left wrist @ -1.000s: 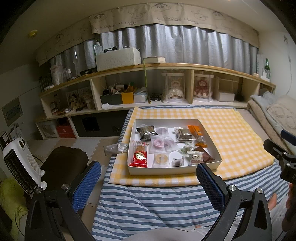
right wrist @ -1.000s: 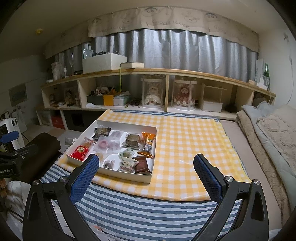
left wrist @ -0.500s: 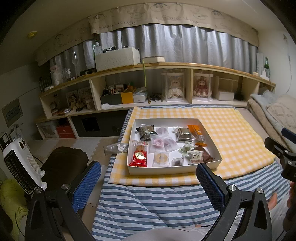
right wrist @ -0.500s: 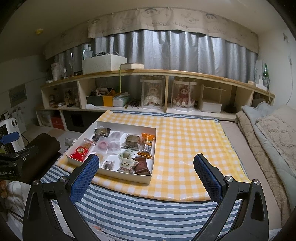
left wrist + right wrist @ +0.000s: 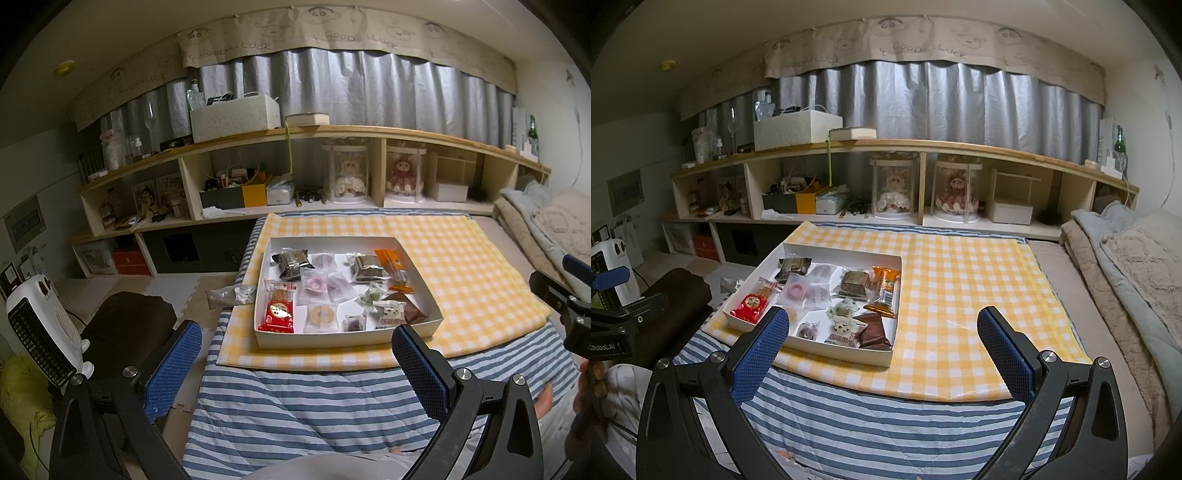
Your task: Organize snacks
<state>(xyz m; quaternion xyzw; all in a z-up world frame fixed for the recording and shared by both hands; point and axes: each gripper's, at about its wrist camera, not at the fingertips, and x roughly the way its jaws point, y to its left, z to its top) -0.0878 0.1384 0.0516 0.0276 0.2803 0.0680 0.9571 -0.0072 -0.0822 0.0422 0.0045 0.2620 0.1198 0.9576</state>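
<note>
A shallow white box [image 5: 349, 339] [image 5: 837, 353] sits on a yellow checked cloth [image 5: 461, 266] [image 5: 960, 280] on a striped bed. It holds several wrapped snacks: a red packet [image 5: 277, 309] [image 5: 751, 304], an orange packet [image 5: 392, 266] [image 5: 884, 290], dark foil packs [image 5: 291, 261] [image 5: 855, 282], pink rings in clear bags [image 5: 314, 286] [image 5: 798, 290]. My left gripper [image 5: 295, 362] is open and empty, held above the blanket short of the box. My right gripper [image 5: 882, 347] is open and empty, to the right of the box's near corner.
A clear bag [image 5: 231, 295] lies off the cloth's left edge. A white heater [image 5: 40, 332] and dark cushion [image 5: 127, 325] stand on the floor at left. A long wooden shelf [image 5: 923, 147] runs behind the bed. Folded blankets [image 5: 1126, 280] lie at right.
Both grippers have crept slightly toward the box; the jaws stay open. Nothing in the box has moved.
</note>
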